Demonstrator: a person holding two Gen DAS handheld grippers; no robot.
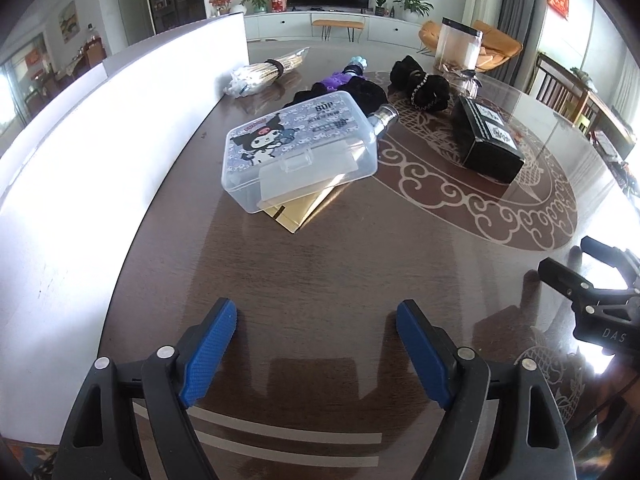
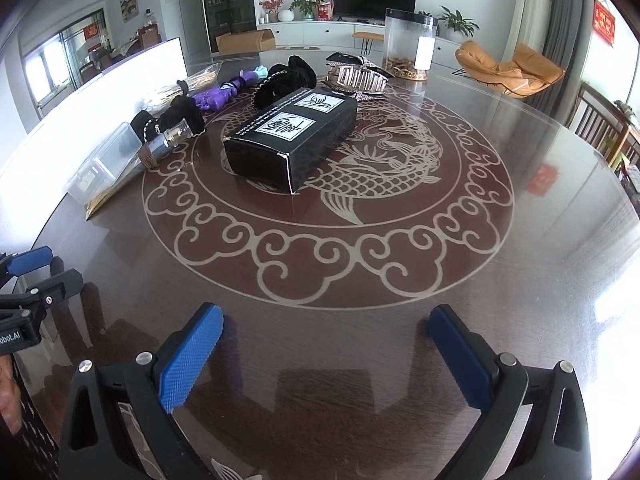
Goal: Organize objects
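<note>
hovering over the table [image 2: 520, 240], left gripper [image 1: 316, 320] and right gripper [image 2: 326, 324] jaws spread wide, empty.

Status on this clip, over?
Left gripper, right gripper: jaws open, empty. Clear plastic cartoon-lid box, black cardboard box untouched. Nothing blocking.

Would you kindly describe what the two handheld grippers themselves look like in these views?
Both match. The left gripper and right gripper each have two black plastic arms with triangular cut-outs and silver pivot bolts, ending in blue fingers with a knurled, diamond-textured face. White lettering shows on the bodies: "DAS" on one, text ending in "obot.AI" on the other. No cables are clearly visible.
</note>
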